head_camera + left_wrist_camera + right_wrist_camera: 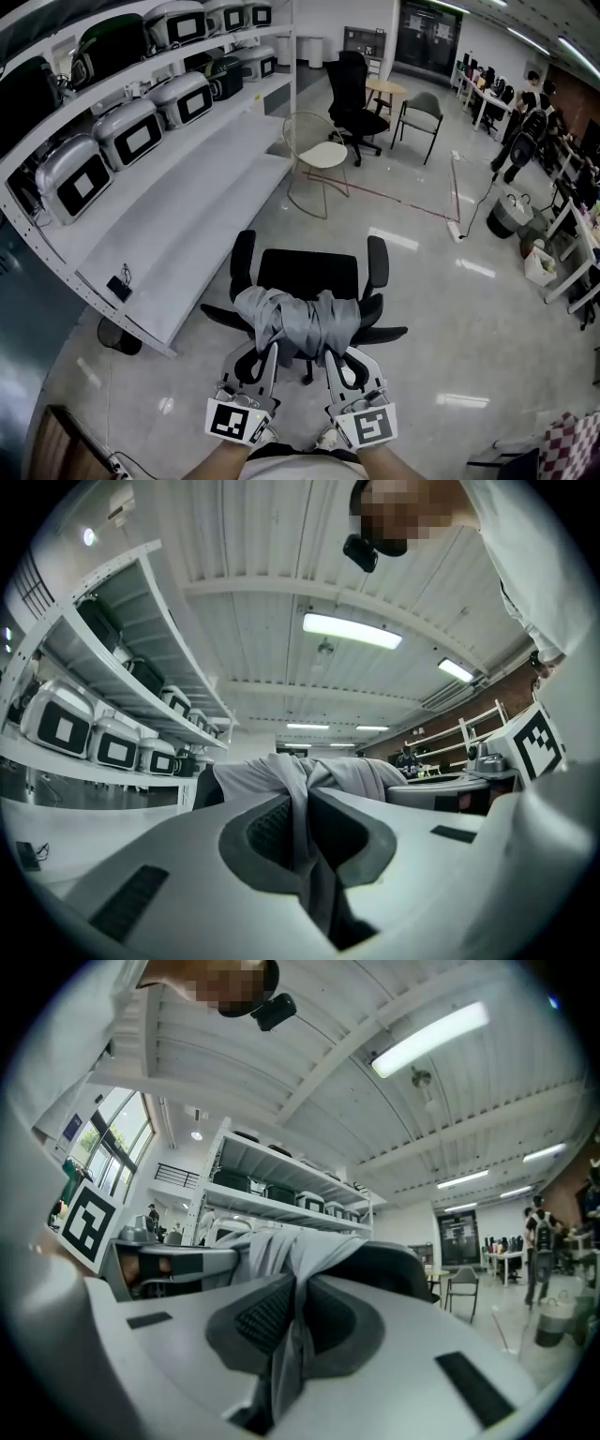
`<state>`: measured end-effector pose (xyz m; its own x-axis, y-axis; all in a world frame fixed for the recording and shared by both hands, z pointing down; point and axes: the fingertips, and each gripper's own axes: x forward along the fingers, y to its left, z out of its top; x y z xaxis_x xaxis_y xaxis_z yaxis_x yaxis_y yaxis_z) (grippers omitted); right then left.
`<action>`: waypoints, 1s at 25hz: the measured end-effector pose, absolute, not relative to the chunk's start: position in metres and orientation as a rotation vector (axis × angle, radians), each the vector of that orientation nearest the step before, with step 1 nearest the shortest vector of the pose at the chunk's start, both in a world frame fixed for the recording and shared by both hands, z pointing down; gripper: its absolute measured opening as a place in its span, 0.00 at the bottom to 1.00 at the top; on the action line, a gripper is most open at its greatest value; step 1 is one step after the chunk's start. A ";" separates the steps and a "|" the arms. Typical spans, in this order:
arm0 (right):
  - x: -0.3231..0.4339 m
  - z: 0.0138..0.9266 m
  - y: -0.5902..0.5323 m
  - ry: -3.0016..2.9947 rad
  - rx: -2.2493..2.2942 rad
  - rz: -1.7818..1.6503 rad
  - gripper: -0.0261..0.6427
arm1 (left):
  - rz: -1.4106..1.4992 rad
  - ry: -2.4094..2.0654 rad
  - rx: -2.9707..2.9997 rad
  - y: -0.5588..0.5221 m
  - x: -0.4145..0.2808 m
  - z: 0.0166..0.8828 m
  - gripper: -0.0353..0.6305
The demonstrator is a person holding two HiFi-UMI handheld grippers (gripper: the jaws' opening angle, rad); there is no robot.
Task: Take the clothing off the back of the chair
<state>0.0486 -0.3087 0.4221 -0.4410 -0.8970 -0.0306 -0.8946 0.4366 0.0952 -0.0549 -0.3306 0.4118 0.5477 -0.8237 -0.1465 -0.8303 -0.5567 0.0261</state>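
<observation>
The crumpled grey cloth garment (298, 319) is lying crosswise, seemingly along the backrest of the black office chair (309, 272); the left tongs (270, 349) and right tongs (331, 354) are clamping it.

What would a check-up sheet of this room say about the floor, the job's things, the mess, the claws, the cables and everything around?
Surface: shiny pale floor; no table in use.
Job's things: grey clothing bunched over the back of the black office chair, not yet off it.
Clutter: a dark round object on the floor under the shelves.
Grippers: left claw and right claw are each shut on a fold of the clothing.
Cables: a power strip with its cord lies on the floor at the right.
Surroundings: shelves holding grey cases, a wire chair, more chairs behind, and people at desks far right.
</observation>
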 end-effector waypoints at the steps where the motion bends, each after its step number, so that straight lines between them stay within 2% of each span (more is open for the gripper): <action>1: 0.047 0.421 -0.307 -2.651 1.639 -0.155 0.09 | 0.227 1.450 -2.723 -0.328 -0.054 0.410 0.09; 25: 0.040 0.417 -0.245 -2.893 1.366 -0.121 0.08 | 0.171 1.540 -2.653 -0.247 -0.024 0.406 0.07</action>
